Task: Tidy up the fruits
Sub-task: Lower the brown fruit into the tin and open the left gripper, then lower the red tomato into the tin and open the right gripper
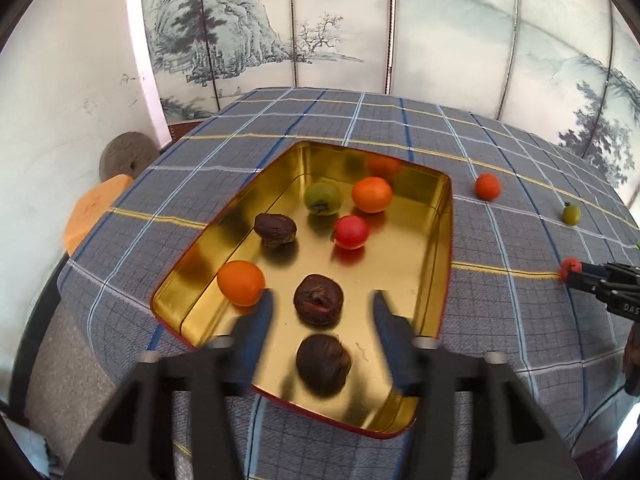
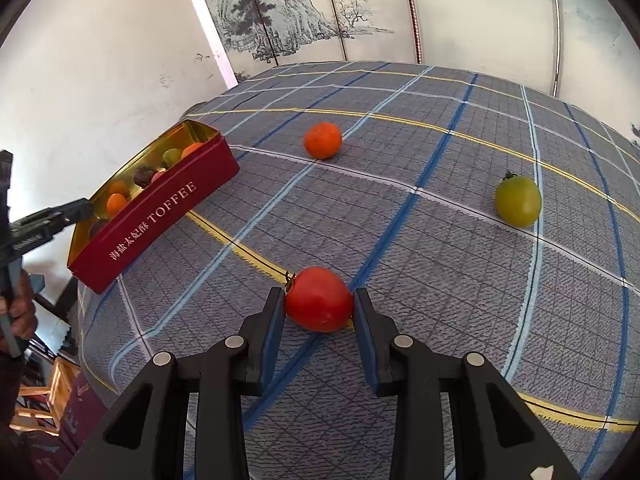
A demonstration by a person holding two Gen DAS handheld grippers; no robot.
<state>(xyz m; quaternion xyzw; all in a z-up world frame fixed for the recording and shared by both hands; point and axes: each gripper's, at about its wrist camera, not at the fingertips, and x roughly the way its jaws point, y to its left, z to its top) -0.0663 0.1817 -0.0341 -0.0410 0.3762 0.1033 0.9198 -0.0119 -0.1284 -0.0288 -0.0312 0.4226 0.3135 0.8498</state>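
A red toffee tin with a gold inside (image 1: 424, 248) lies on the checked tablecloth and holds several fruits: orange ones (image 1: 241, 282), a red one (image 1: 351, 232), a green one (image 1: 322, 198) and three dark brown ones (image 1: 318, 299). My left gripper (image 1: 322, 304) is open above the tin's near end, its fingers on either side of a brown fruit. My right gripper (image 2: 319, 300) is shut on a red tomato (image 2: 319, 299) on the cloth. An orange fruit (image 2: 322, 140) and a green tomato (image 2: 517, 201) lie loose beyond it. The tin (image 2: 160, 220) is at the left in the right wrist view.
The round table (image 2: 440, 240) is covered with a grey-blue checked cloth. A painted folding screen (image 1: 360, 20) stands behind it. An orange stool (image 1: 92, 212) and a stone disc (image 1: 124, 156) are beyond the table's left edge.
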